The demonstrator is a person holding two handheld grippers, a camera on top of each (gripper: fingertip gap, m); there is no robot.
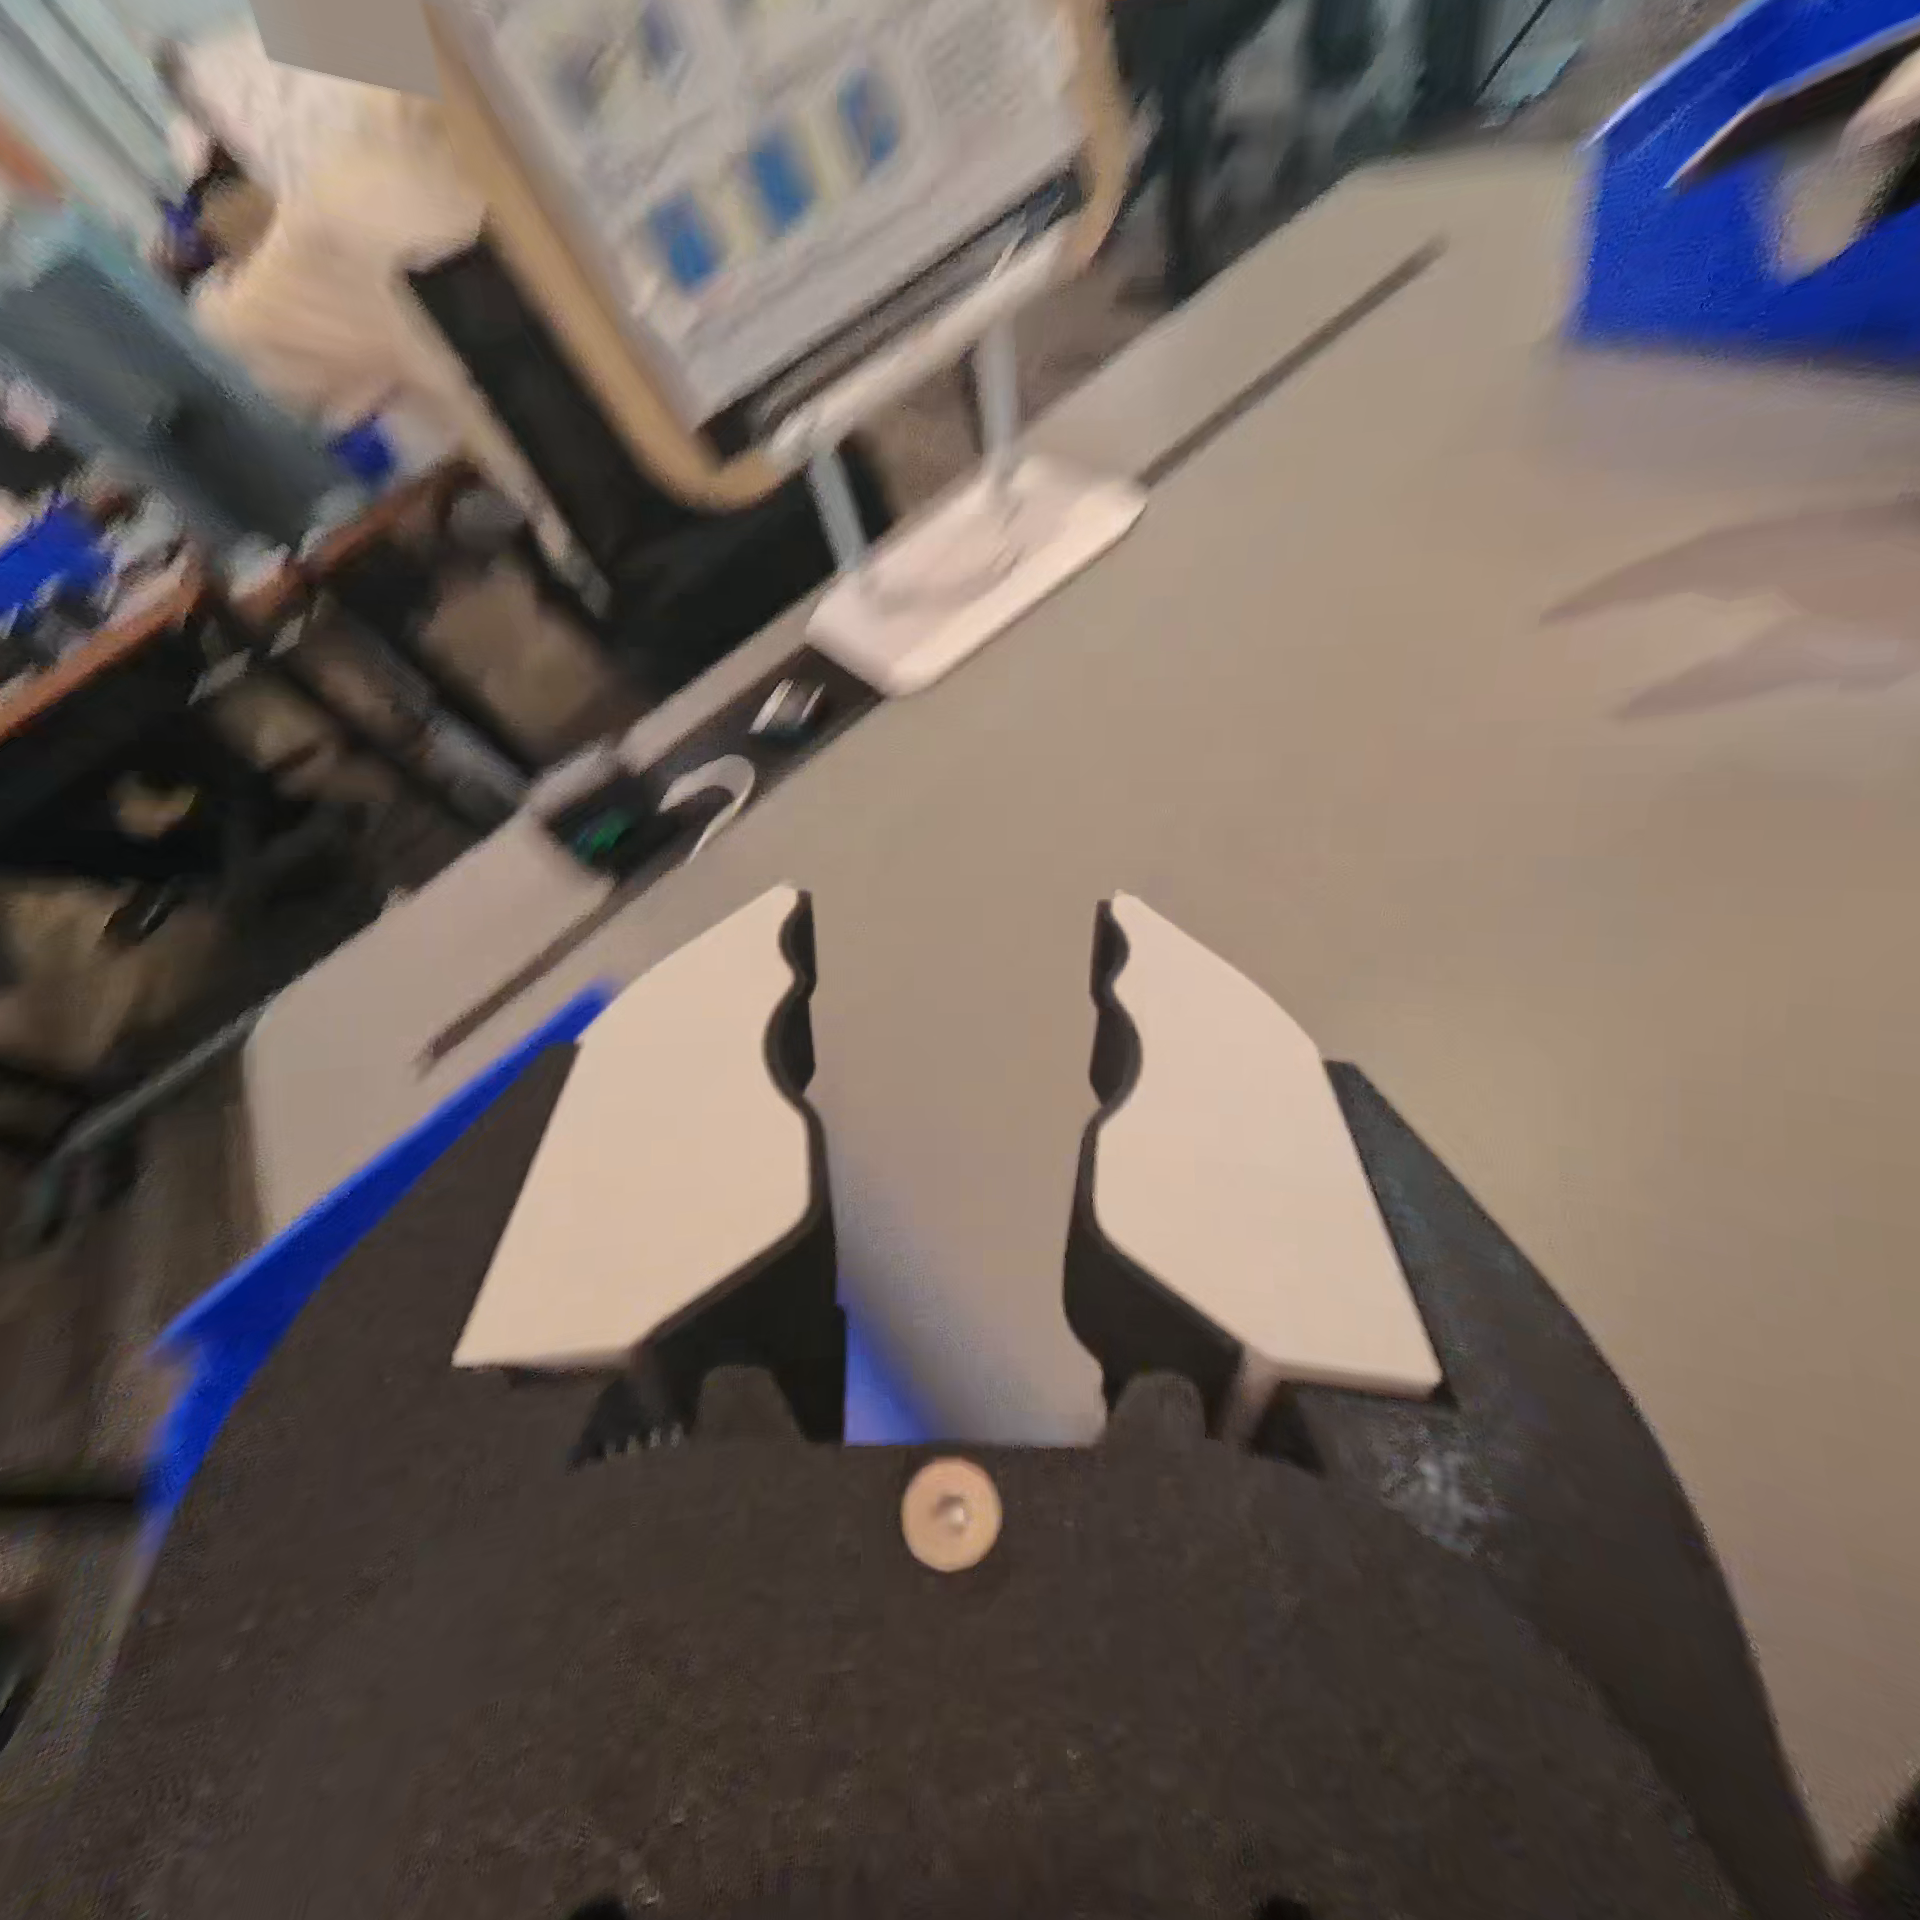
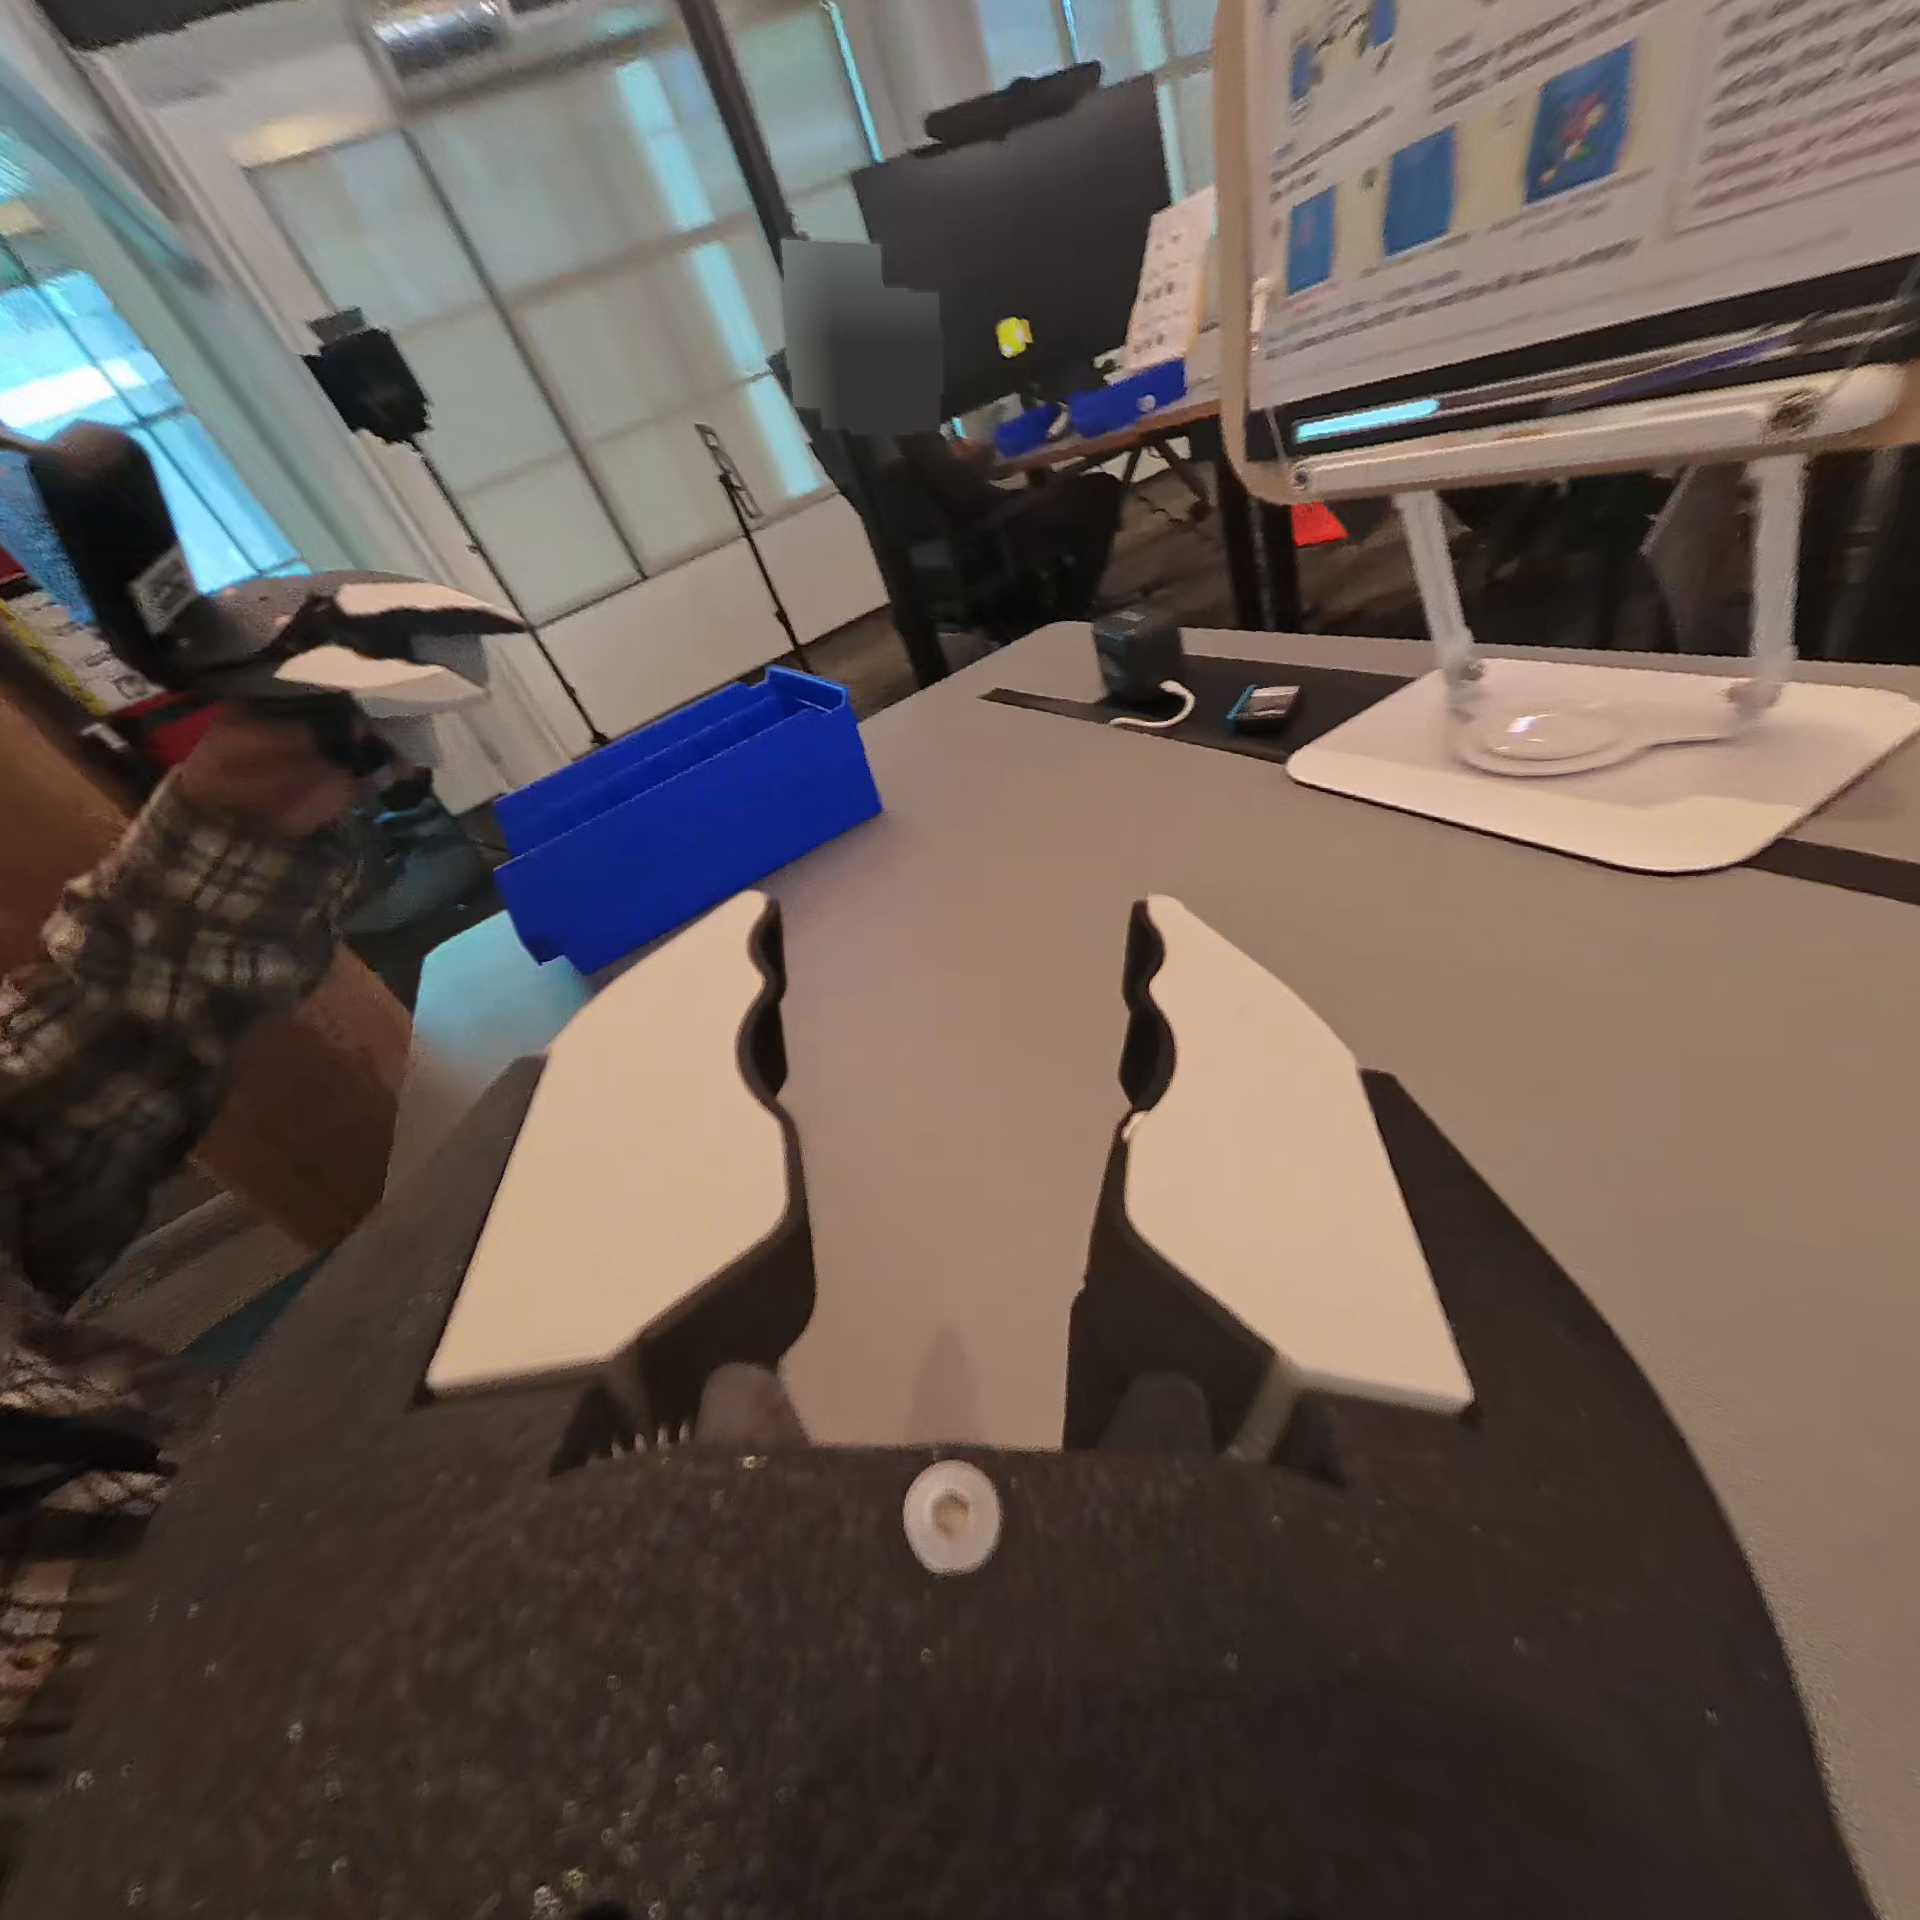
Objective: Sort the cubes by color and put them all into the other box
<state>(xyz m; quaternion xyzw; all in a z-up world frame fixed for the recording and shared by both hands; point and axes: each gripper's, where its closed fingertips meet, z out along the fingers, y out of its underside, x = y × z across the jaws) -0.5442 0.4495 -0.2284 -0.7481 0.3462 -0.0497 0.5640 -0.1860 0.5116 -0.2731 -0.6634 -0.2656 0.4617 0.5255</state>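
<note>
Plainly, both tongs (image 1: 951, 914) (image 2: 951, 914) gape over bare grey table (image 2: 1351, 1039) beside blue box (image 2: 686, 821).

A box (image 2: 686, 821) is sitting at the table's (image 2: 1351, 1039) far left edge in the right wrist view, a stand (image 2: 1600, 769) at the far right, and 2 small devices (image 2: 1138, 655) between them at the back. The left gripper (image 2: 416, 649) is hanging left of the box, off the table.

bright daylight from windows (image 2: 540, 343) | left view motion-blurred | edges warped
</note>
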